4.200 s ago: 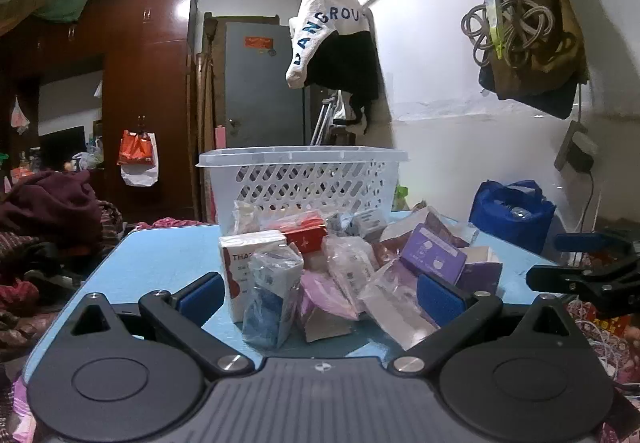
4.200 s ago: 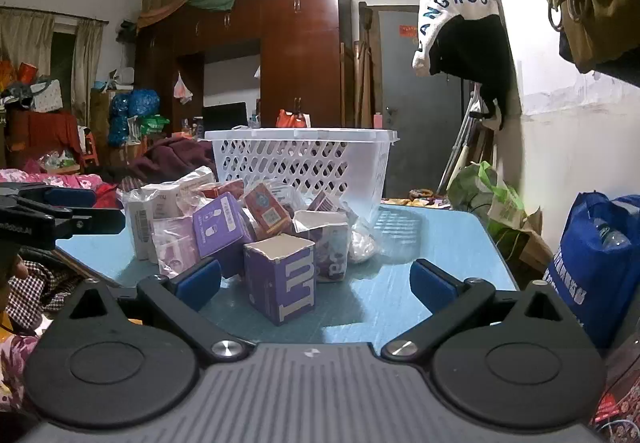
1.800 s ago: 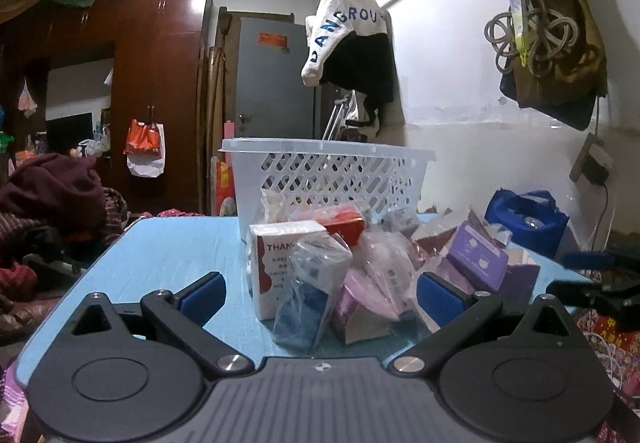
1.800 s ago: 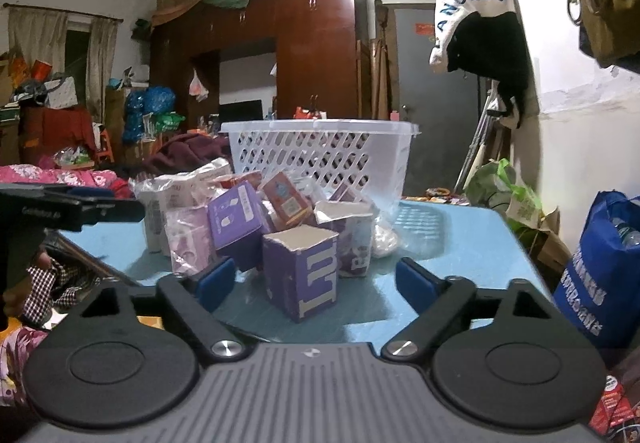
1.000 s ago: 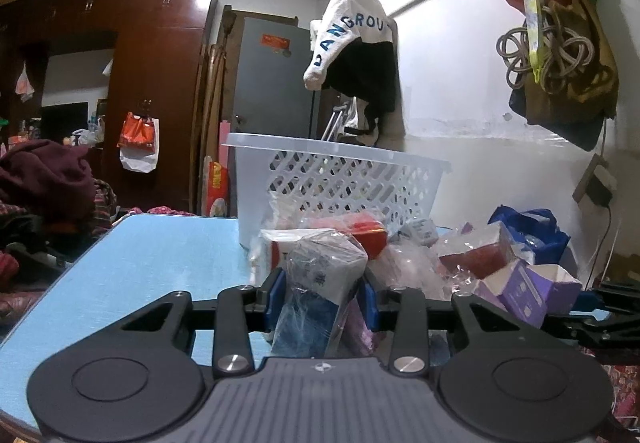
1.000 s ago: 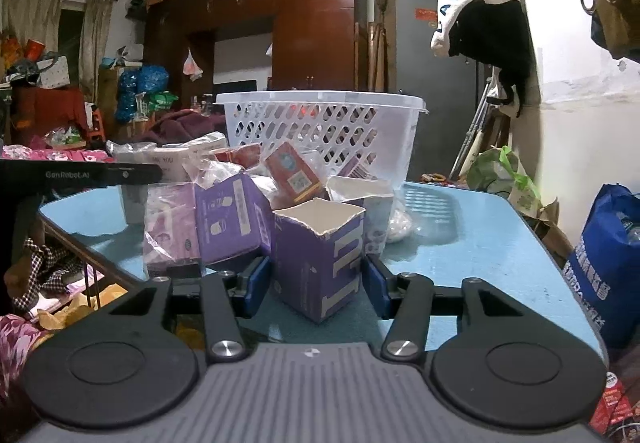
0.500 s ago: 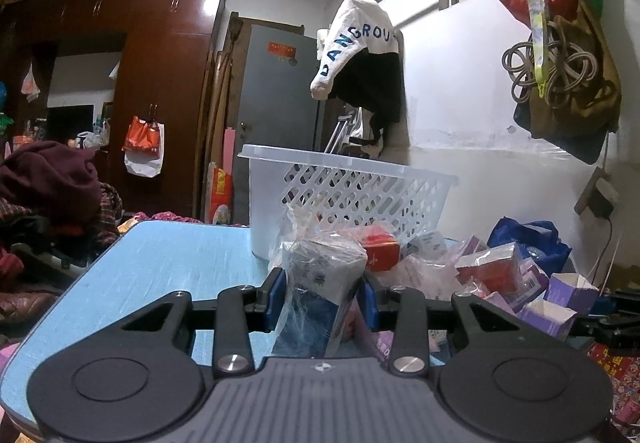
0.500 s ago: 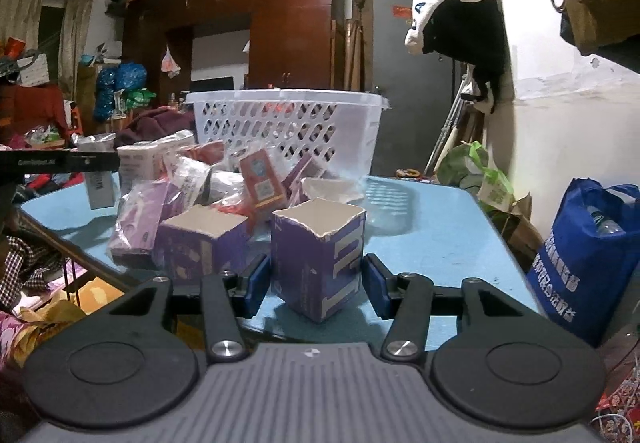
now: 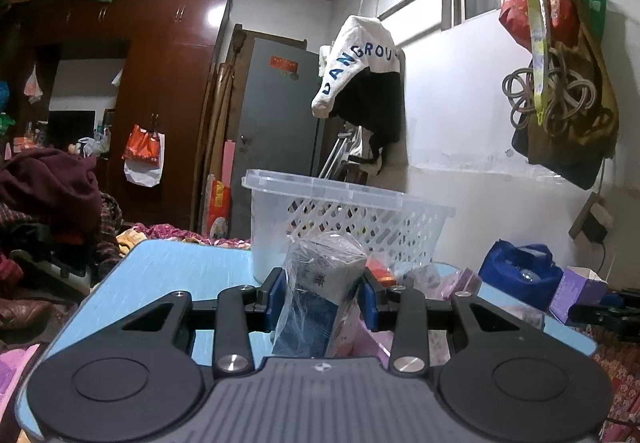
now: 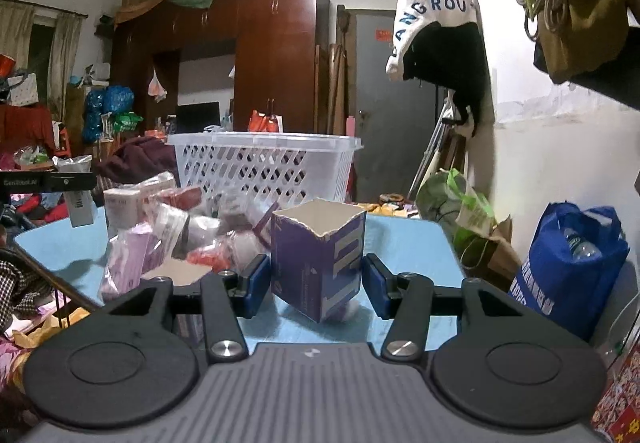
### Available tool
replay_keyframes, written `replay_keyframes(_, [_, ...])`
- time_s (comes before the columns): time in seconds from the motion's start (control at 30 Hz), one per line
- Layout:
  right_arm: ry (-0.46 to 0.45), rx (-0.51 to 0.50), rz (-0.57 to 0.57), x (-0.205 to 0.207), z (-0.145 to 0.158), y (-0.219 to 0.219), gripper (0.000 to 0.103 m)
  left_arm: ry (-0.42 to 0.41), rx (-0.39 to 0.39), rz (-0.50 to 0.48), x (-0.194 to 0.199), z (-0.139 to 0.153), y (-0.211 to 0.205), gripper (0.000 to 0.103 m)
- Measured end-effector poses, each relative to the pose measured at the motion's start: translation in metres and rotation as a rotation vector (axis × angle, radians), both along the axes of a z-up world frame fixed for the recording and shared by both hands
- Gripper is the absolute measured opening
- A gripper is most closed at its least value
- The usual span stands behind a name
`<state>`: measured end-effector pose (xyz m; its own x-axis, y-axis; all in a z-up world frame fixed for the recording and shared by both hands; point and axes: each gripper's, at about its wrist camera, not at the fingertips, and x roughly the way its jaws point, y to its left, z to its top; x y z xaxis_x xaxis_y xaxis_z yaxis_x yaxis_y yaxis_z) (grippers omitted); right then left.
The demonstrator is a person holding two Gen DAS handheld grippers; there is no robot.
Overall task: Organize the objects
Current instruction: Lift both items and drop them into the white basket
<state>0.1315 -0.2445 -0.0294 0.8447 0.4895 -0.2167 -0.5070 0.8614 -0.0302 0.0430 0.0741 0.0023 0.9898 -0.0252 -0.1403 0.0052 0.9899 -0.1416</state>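
Two grippers, spread before, now clench: left gripper (image 9: 322, 293) the wrapped box (image 9: 320, 291), right gripper (image 10: 316, 283) the purple carton (image 10: 318, 259).

Each handheld claw looks the same. The left claw (image 9: 323, 293) has a grey ribbed body with a small round emblem at its front edge, flanked by two matte black discs. From these run black angular arms with triangular cut-outs, pinned by silver round-head screws. Its fingers (image 9: 276, 291) carry blue pads. The right claw (image 10: 316, 283) matches it, blue pads (image 10: 256, 281) included. Its emblem is too small to read, perhaps a logo.
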Motion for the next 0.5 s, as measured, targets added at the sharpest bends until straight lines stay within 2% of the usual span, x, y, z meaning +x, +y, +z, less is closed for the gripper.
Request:
replay_keyframes(0.27, [-0.053,0.004,0.047,0.033,0.046,0.019,0.054,-0.021,-0.034,-0.052,0.031,0.050,0.009,0.042])
replay_keyframes(0.37, [-0.061,0.007,0.098,0.062,0.071,0.042,0.054,-0.011,-0.040,-0.077,0.063,0.076,0.008,0.042])
replay_keyframes(0.5, [-0.027,-0.001,0.112,0.124,0.095,0.088,0.054,0.033,-0.061,-0.104,0.122,0.101,0.010,0.042])
